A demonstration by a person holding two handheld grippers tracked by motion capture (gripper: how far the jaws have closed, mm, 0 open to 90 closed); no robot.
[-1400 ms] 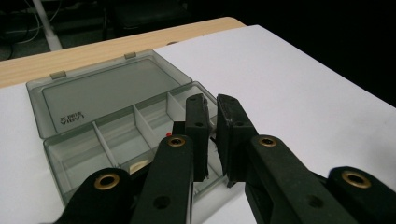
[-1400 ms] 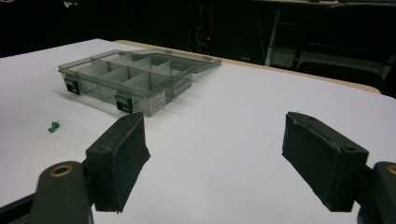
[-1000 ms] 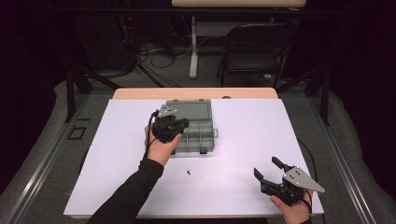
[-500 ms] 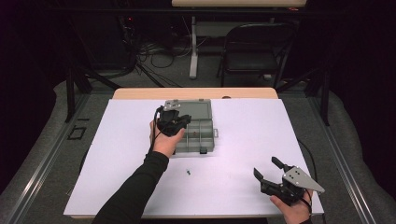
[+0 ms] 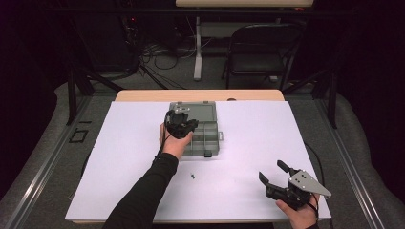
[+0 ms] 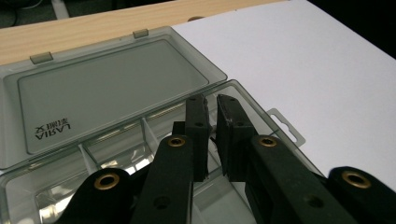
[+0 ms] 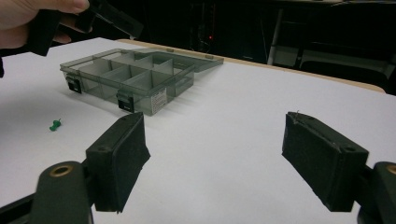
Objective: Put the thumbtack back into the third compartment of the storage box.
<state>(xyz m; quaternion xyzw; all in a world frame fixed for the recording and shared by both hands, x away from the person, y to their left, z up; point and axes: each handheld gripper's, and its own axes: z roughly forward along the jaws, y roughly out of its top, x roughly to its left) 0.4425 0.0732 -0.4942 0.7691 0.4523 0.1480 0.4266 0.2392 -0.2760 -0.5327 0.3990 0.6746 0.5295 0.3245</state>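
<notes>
The left claw hangs over the open compartment box, jaws nearly closed; whether they pinch anything is hidden. The right claw gapes wide and empty near the tabletop edge. A green pushpin lies beside the box.

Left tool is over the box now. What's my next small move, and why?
Probably open the left tool: its jaws stand nearly shut above a compartment of the open box, so anything pinched would drop in.

Your black two-jaw left gripper shows brass-coloured rivets. Your black right gripper carries a grey three-cornered plate. You wear a black left sleeve
</notes>
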